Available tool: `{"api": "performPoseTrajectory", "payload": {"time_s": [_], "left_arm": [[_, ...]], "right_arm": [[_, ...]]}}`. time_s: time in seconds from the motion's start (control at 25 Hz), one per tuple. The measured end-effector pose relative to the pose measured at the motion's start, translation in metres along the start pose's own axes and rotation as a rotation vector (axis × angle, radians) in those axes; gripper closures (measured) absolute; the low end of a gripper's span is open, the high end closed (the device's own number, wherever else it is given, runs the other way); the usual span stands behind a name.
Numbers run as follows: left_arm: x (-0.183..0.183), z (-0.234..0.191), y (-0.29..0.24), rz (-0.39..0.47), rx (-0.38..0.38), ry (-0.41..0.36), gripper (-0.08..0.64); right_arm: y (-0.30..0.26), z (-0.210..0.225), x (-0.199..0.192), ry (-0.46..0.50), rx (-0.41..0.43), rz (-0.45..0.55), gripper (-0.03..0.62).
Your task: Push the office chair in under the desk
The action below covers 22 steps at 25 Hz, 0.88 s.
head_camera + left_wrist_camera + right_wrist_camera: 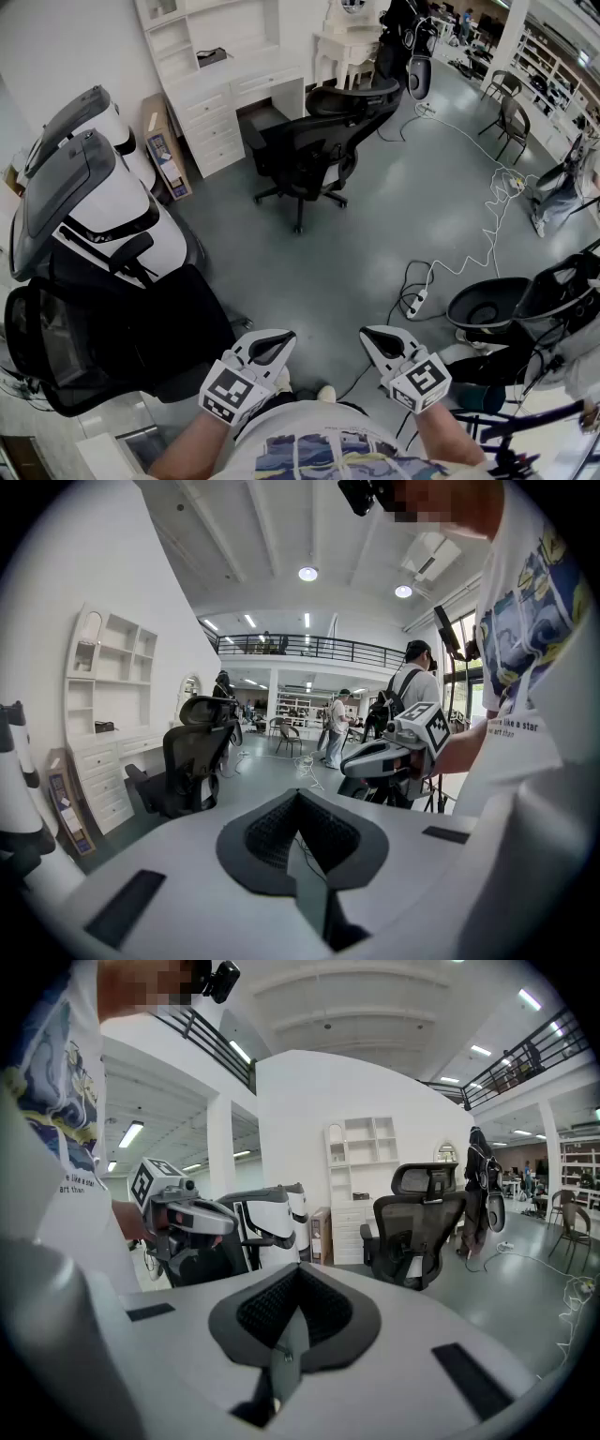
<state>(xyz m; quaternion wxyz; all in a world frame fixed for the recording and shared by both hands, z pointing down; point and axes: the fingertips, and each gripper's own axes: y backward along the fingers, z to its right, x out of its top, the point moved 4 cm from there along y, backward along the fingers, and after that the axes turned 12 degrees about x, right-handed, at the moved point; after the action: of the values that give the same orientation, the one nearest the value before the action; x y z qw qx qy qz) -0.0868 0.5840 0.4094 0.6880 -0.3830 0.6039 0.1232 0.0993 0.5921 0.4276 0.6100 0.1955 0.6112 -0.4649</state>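
The black mesh office chair stands on the grey floor a short way out from the white desk, its back toward me. It also shows as the office chair and the office chair in the two gripper views. My left gripper and right gripper are held close to my body, far from the chair, side by side. Both are shut with nothing between the jaws. In the left gripper view the left gripper sits closed; likewise the right gripper.
Two white pod-like seats and another black chair crowd my left. A white cable and power strip lie on the floor to the right, beside a round black seat. A cardboard box leans by the desk.
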Motion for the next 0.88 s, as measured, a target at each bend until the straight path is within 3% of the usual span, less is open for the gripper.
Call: {"api": "performPoseTrajectory", "payload": {"time_s": [0.4, 0.8, 0.88], "left_arm": [[-0.003, -0.06, 0.01, 0.022, -0.033, 0.01, 0.546], [-0.015, -0.11, 0.009, 0.041, -0.046, 0.013, 0.545], [-0.016, -0.118, 0.003, 0.04, -0.046, 0.023, 0.543]], "right_arm": [[-0.056, -0.007, 0.02, -0.01, -0.02, -0.012, 0.568], [-0.085, 0.0, 0.026, -0.102, -0.133, 0.029, 0.56], [-0.088, 0.009, 0.026, -0.109, -0.149, 0.02, 0.492]]}}
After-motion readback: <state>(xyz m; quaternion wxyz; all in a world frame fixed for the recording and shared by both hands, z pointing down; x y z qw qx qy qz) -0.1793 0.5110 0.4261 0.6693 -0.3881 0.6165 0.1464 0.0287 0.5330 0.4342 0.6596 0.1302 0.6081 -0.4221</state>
